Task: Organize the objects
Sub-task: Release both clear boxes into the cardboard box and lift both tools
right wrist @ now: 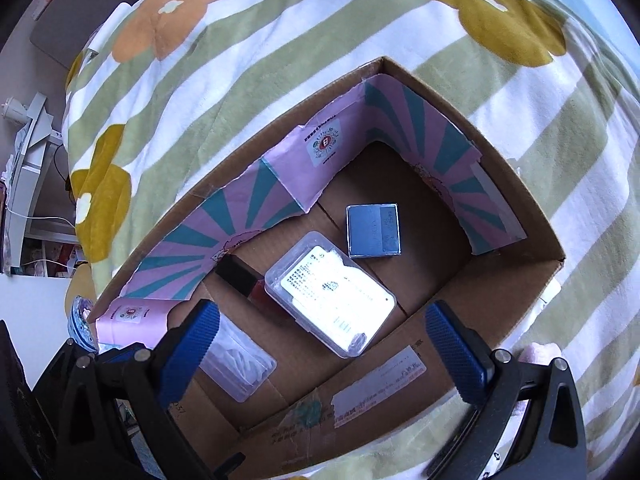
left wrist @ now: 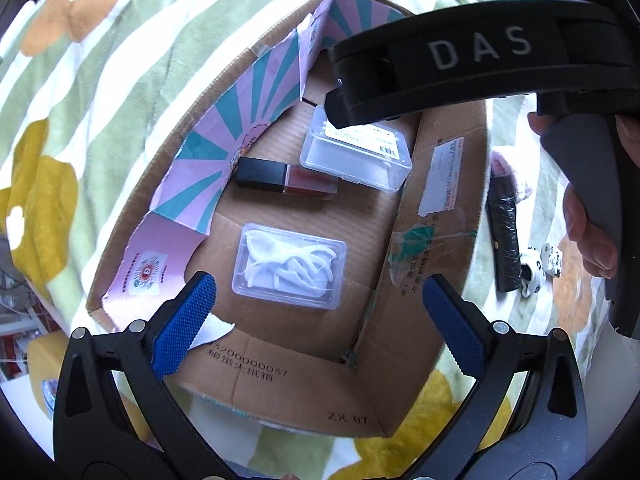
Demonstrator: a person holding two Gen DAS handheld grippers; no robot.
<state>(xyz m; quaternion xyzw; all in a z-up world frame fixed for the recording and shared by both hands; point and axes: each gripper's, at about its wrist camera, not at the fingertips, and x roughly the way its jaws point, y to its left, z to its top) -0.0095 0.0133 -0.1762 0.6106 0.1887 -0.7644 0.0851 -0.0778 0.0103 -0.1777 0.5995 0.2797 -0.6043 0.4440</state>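
Observation:
An open cardboard box [left wrist: 436,208] [right wrist: 520,292] lies on a flowered blanket. On its floor are a clear case of white floss picks [left wrist: 289,266] [right wrist: 240,364], a lip gloss with a black cap [left wrist: 286,181] [right wrist: 240,278], a clear labelled plastic box [left wrist: 360,160] [right wrist: 330,294] and a small blue square box [right wrist: 373,230]. My left gripper [left wrist: 320,312] hangs open above the floss case, nothing between its blue pads. My right gripper [right wrist: 324,350] is open over the labelled box, holding nothing. The right tool's black body [left wrist: 460,68] crosses the top of the left wrist view.
Torn pink and teal paper [left wrist: 224,152] [right wrist: 224,220] lines the box walls. Outside the box on the blanket [left wrist: 120,100] [right wrist: 280,60] lie a black roll [left wrist: 505,236] and a small black-and-white item [left wrist: 534,272]. A hand [left wrist: 592,216] grips the right tool. Furniture stands past the blanket's left edge [right wrist: 28,184].

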